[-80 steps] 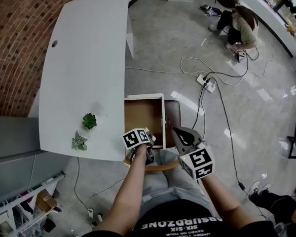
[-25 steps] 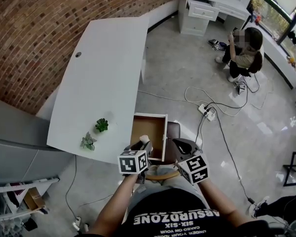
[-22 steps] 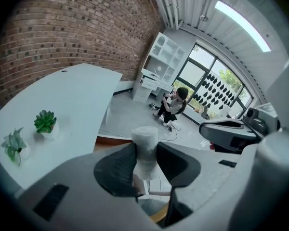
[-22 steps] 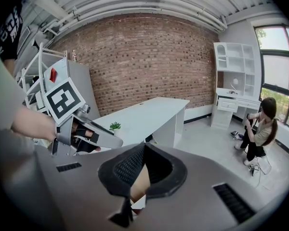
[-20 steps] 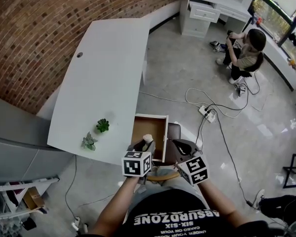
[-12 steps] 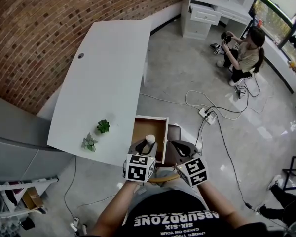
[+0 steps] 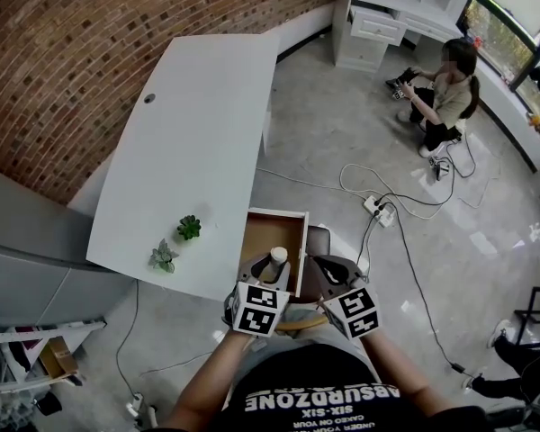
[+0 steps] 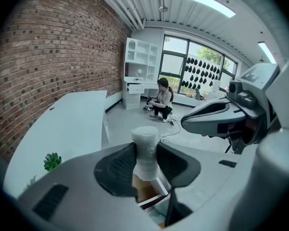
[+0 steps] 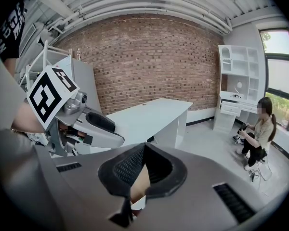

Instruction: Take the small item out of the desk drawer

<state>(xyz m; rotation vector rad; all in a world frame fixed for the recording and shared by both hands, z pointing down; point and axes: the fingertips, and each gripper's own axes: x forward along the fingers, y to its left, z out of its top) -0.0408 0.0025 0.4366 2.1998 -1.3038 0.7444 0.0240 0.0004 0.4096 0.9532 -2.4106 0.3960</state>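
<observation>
A small white cylindrical item (image 7: 276, 257) stands upright between the jaws of my left gripper (image 7: 270, 272), which is shut on it just above the near end of the open desk drawer (image 7: 265, 232). In the left gripper view both pads press the item (image 8: 144, 148) at its middle, and part of the brown drawer (image 8: 147, 195) shows below it. My right gripper (image 7: 328, 272) hovers beside the drawer's right edge with its jaws together and nothing in them. In its own view the right gripper (image 9: 140, 170) shows only a thin gap between the pads.
The white desk (image 7: 189, 142) runs along the brick wall and carries two small green plants (image 7: 189, 227) (image 7: 163, 256). A brown seat (image 7: 318, 239) sits right of the drawer. Cables and a power strip (image 7: 378, 207) lie on the floor. A person (image 7: 445, 88) sits at the far right.
My left gripper has risen a little from the drawer with the white item and has rolled, so the item now stands more upright. The right gripper has stayed put.
</observation>
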